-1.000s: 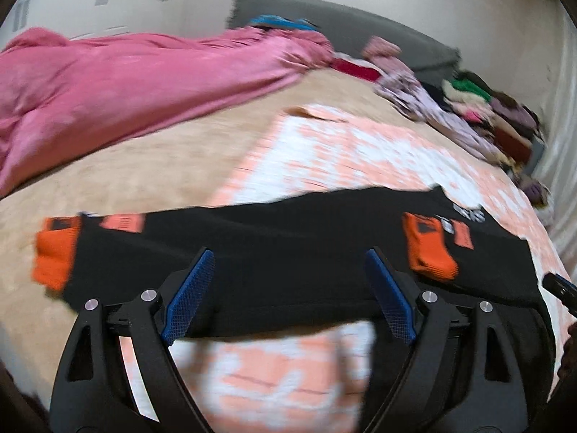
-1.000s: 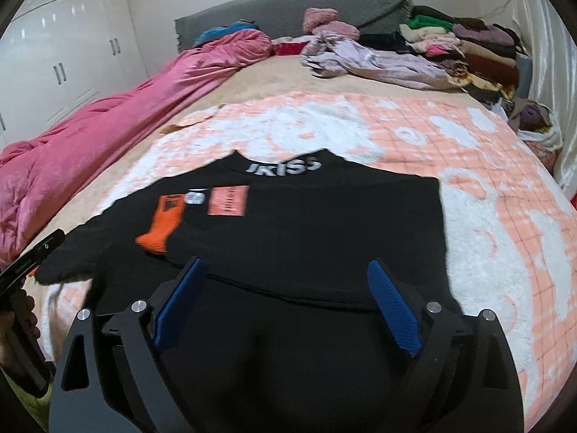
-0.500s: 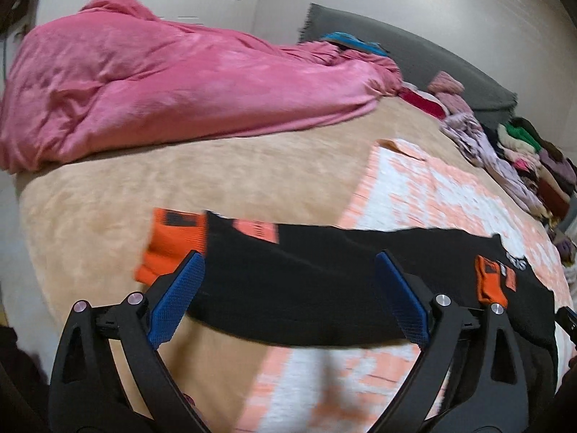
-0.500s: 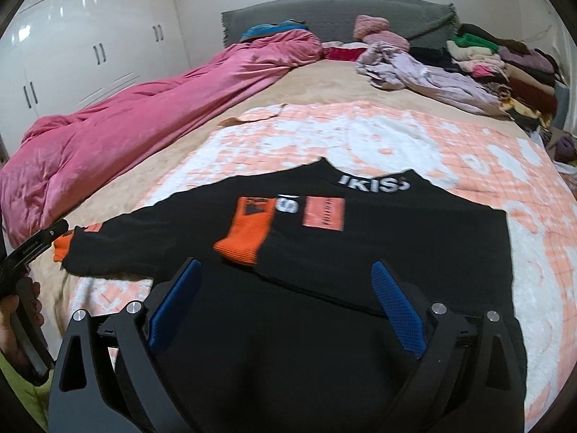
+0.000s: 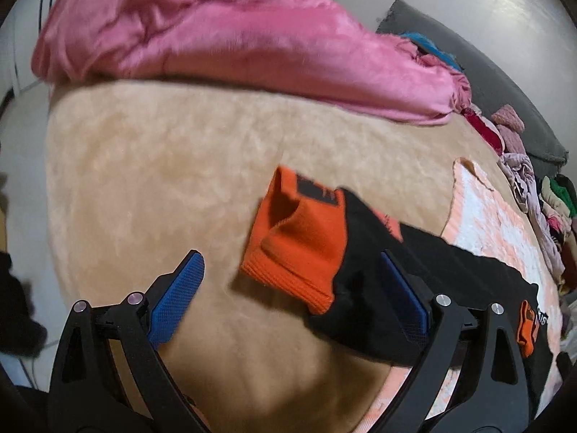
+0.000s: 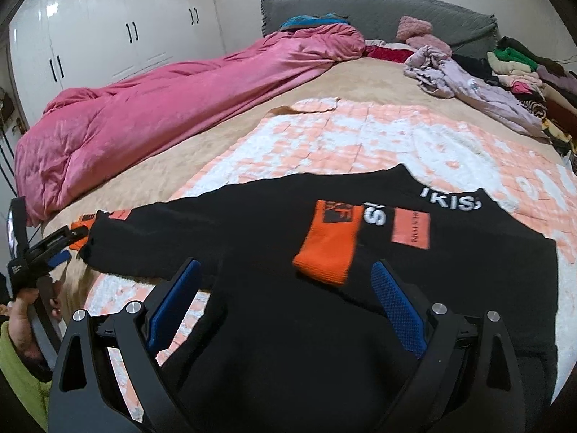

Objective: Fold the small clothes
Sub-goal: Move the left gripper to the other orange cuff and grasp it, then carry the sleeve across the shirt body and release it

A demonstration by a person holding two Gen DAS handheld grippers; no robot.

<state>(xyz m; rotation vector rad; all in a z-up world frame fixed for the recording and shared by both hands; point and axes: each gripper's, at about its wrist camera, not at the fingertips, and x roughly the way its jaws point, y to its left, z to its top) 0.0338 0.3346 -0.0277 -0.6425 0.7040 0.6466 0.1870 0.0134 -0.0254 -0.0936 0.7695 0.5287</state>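
Observation:
A black sweater [image 6: 324, 238] with orange cuffs and white lettering lies flat on the orange-and-white blanket [image 6: 360, 137]. One sleeve is folded across the chest, its orange cuff [image 6: 328, 245] on top. The other sleeve stretches left over the beige bedcover; its orange cuff [image 5: 299, 238] lies just ahead of my open, empty left gripper [image 5: 288, 285], between the blue pads. The left gripper also shows in the right wrist view [image 6: 54, 249]. My right gripper [image 6: 285, 296] is open and empty above the sweater's lower body.
A pink duvet [image 6: 162, 108] runs along the bed's left side. A pile of loose clothes [image 6: 505, 68] sits at the far right by the grey headboard [image 6: 378, 11]. White wardrobes [image 6: 108, 29] stand on the left. The bed edge is near the left gripper.
My left gripper has swung left along the outstretched sleeve and closed in on its orange cuff. My right gripper has shifted slightly and stays over the sweater body.

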